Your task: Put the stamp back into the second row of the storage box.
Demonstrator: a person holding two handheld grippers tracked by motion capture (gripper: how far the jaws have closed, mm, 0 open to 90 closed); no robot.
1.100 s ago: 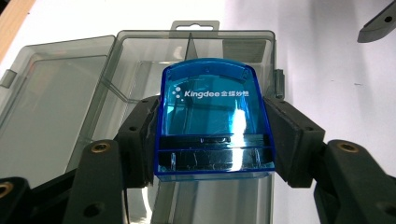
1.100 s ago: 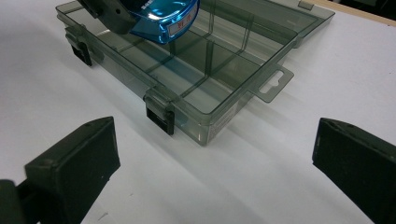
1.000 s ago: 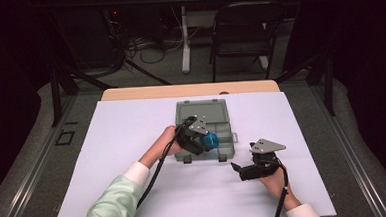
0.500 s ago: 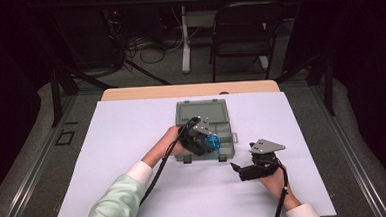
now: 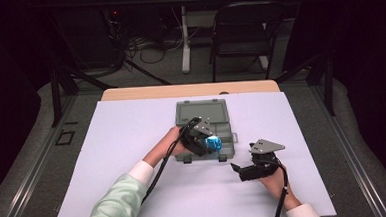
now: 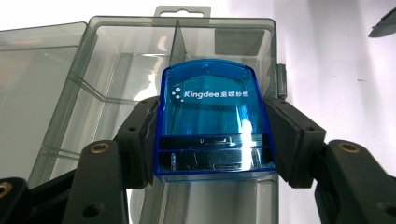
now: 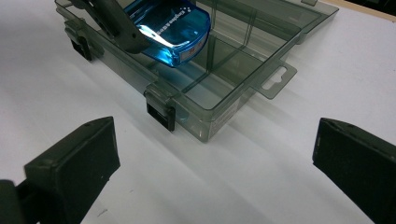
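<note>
White sheeting covers the counter [image 5: 135, 181], with dark floor and a folding chair [image 5: 242, 31] behind it. At the left, the left gripper [image 5: 202, 140] clenches a blue translucent stamp [image 6: 212, 121] by its two flanks, over the open grey compartment box [image 5: 201, 110]. In the left gripper view the stamp's long axis runs away from the gripper, rounded end pointing toward the box's far wall, above a divider. White lettering across it reads "Kingdee", followed by small characters too fine to read. Further right, the right gripper [image 5: 240, 170] rests on the counter near the box's latch side, its jaws spread wide and grasping nothing.
</note>
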